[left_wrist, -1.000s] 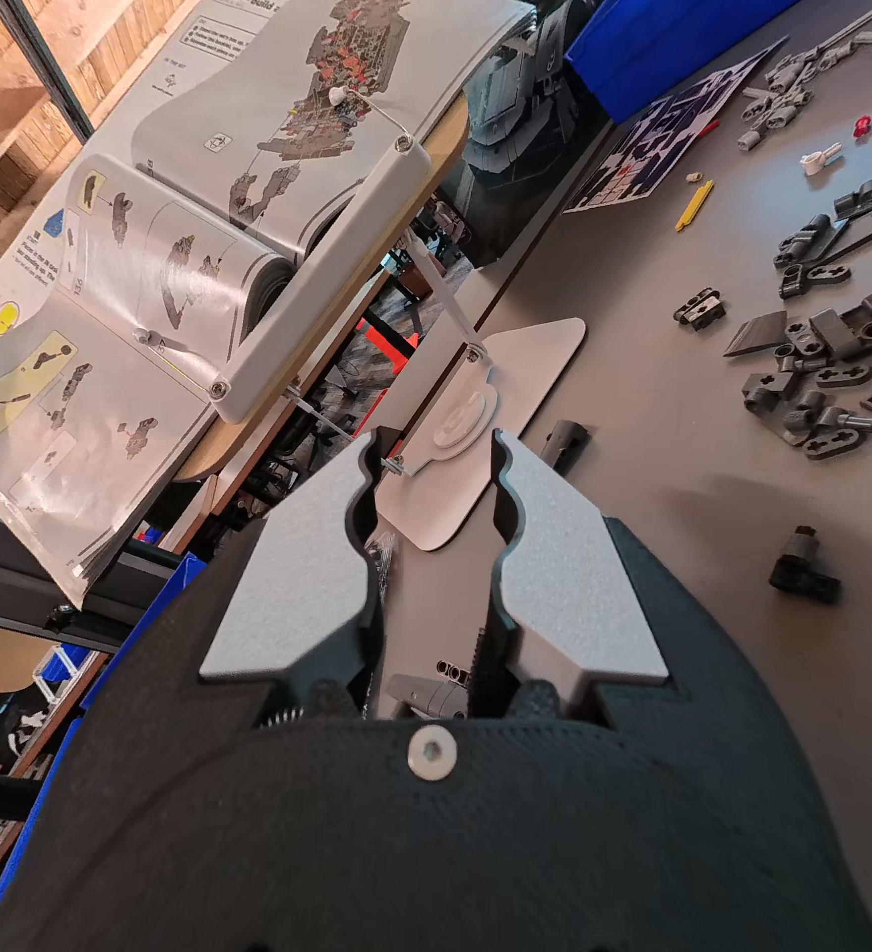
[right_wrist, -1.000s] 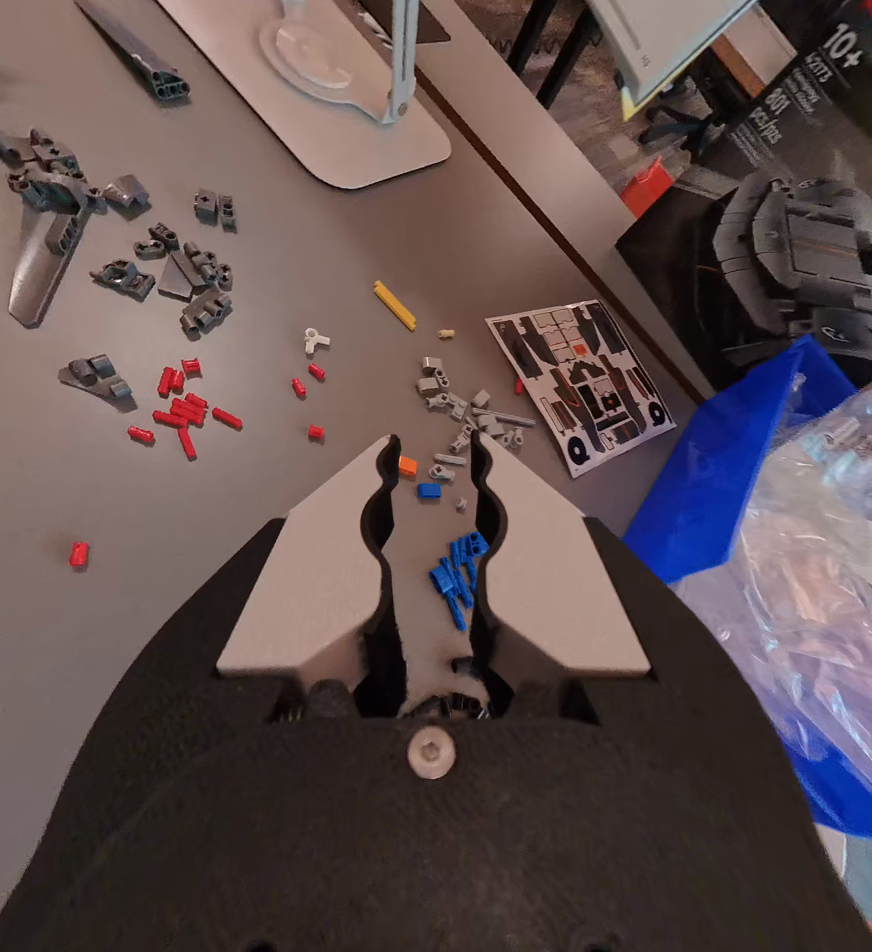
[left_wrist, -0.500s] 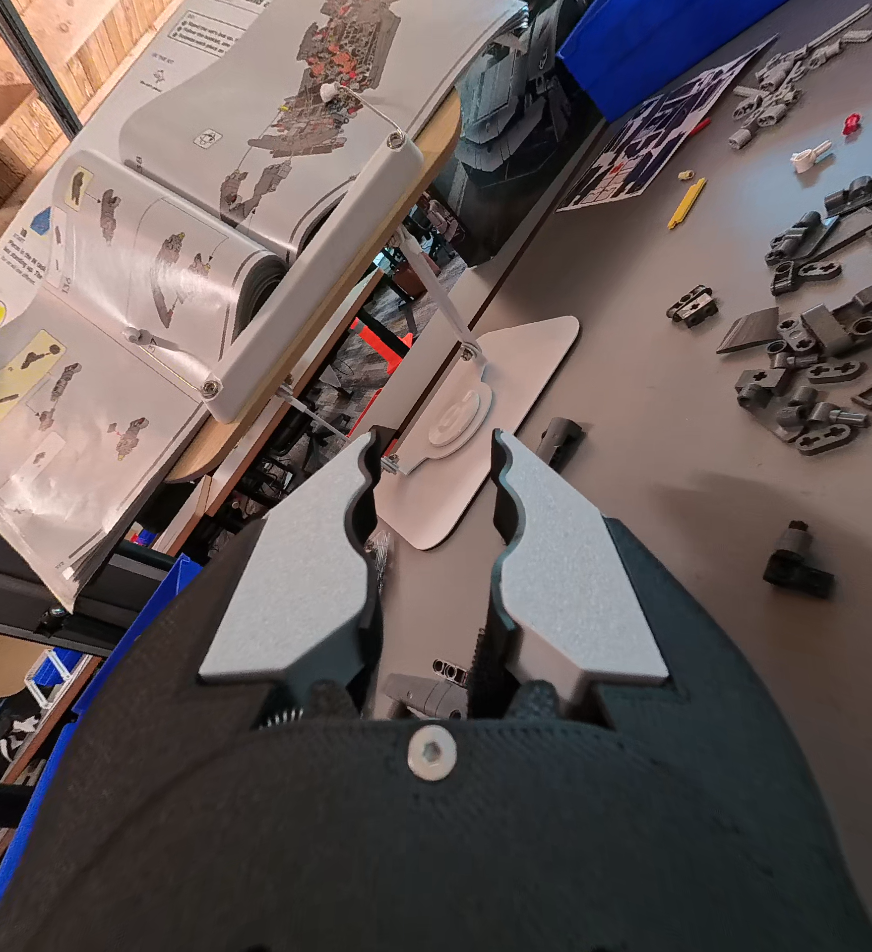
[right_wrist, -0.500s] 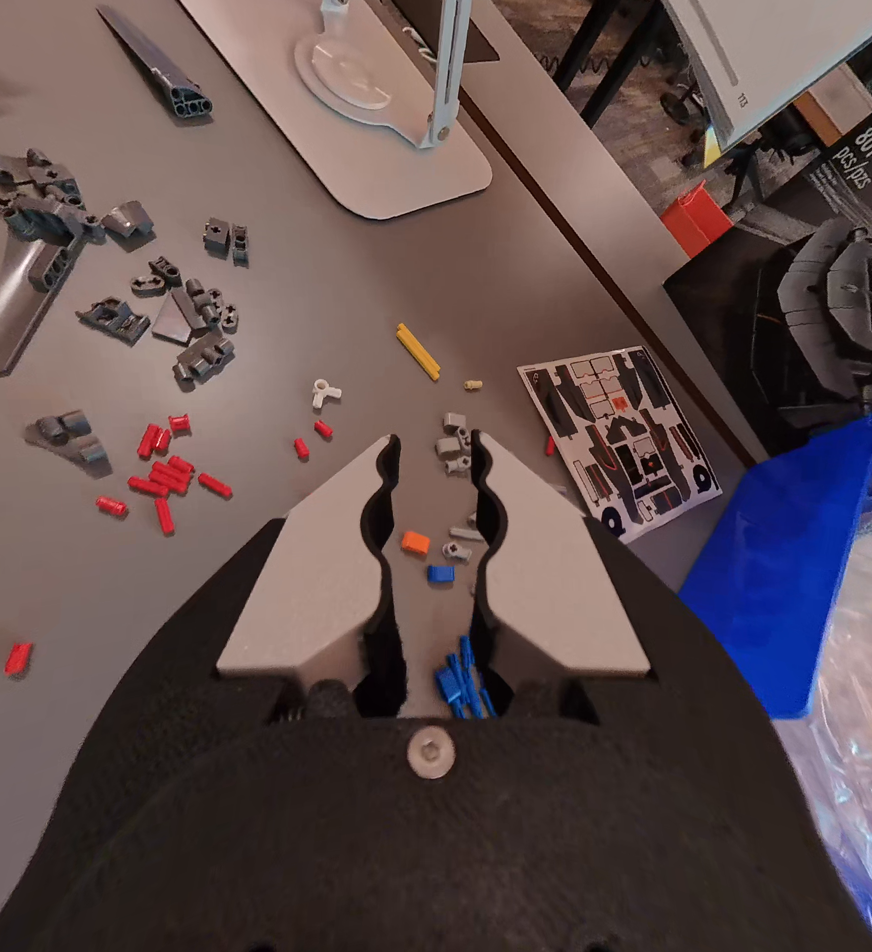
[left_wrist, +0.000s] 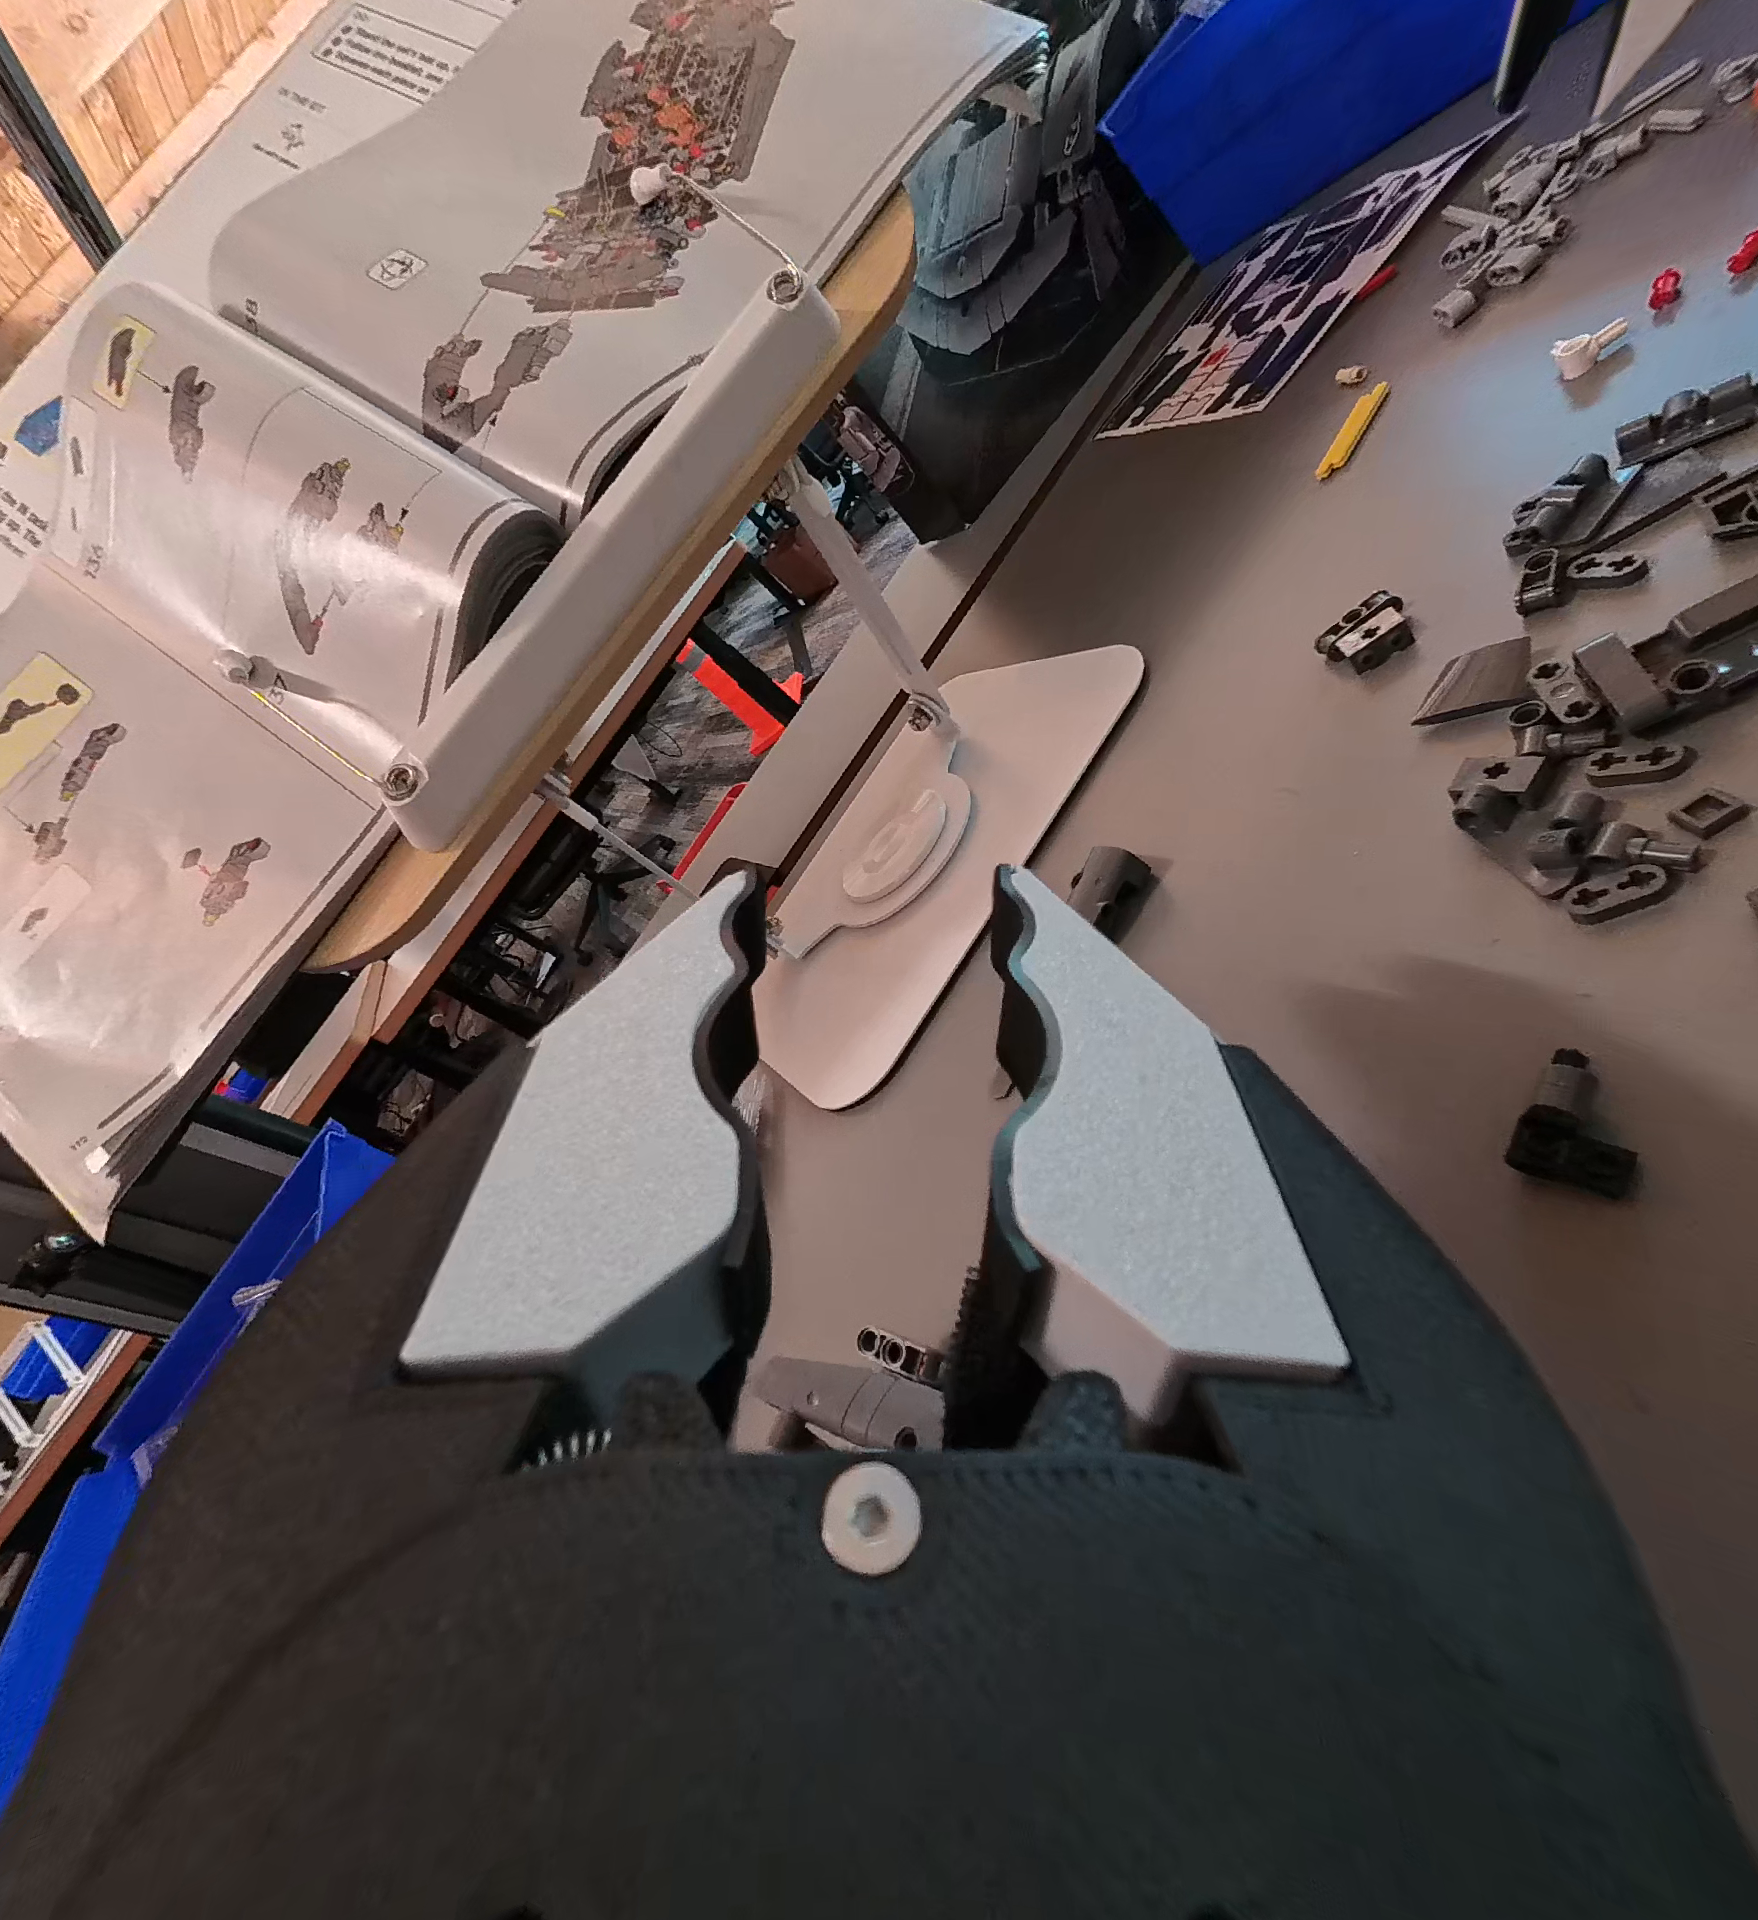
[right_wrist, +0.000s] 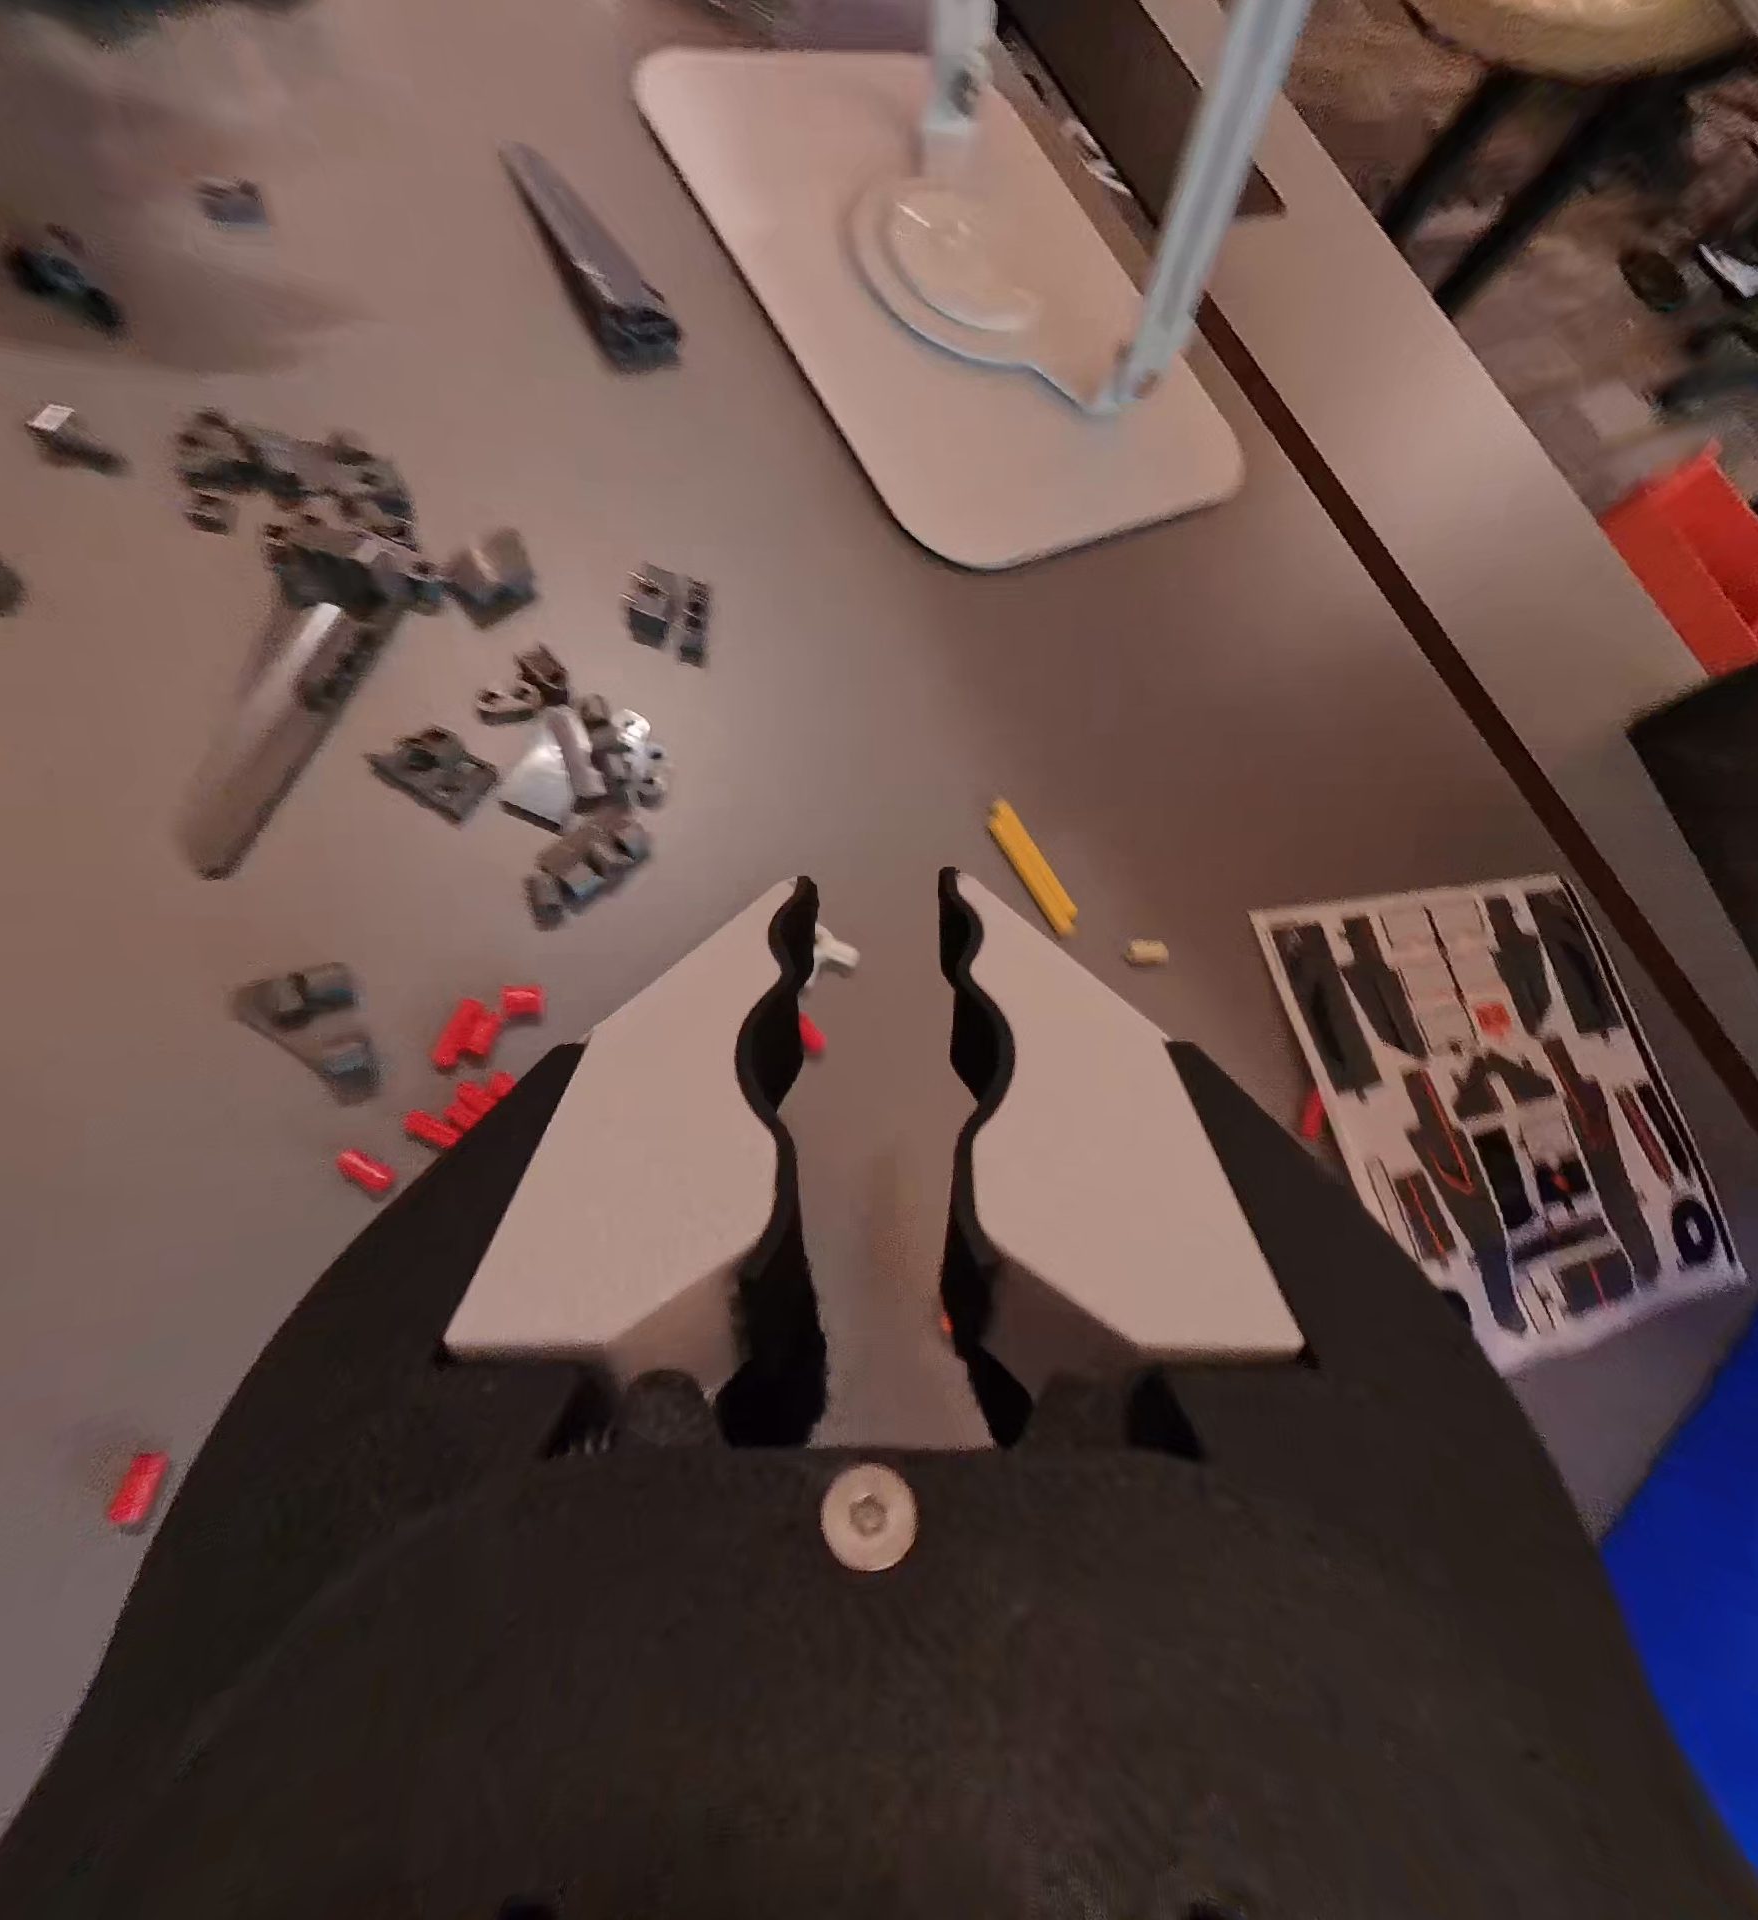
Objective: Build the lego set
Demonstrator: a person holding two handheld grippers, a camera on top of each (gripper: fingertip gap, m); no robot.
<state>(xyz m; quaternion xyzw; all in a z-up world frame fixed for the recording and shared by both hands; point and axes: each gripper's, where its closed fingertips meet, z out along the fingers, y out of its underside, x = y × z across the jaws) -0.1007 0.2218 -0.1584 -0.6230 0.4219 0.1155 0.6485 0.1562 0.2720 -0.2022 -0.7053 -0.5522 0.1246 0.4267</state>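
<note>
A: What has the left gripper (left_wrist: 875,904) got?

B: Nothing. Its two fingers stand wide apart, with only the grey table (left_wrist: 1270,1039) and the flat white base (left_wrist: 1041,748) of the book stand showing between them. A small dark grey piece (left_wrist: 1112,878) lies just beside its right fingertip. Down near the bottom of the fingers lies a grey piece with round holes (left_wrist: 859,1387).

A: And the right gripper (right_wrist: 877,899)?

B: Open too, but not as wide. It holds nothing (you see bare table in the gap). A little white piece (right_wrist: 839,954) peeks out by its left finger, with a tiny red peg (right_wrist: 810,1034) just below. A yellow stick (right_wrist: 1033,864) lies near the right fingertip.

A: What else is around?

B: A bunch of red pegs (right_wrist: 464,1039) and piles of grey pieces (right_wrist: 584,790) to the left, a sticker sheet (right_wrist: 1498,1122) to the right, and a blue bin (right_wrist: 1737,1558) past that. The open picture book (left_wrist: 335,436) leans on its stand.
</note>
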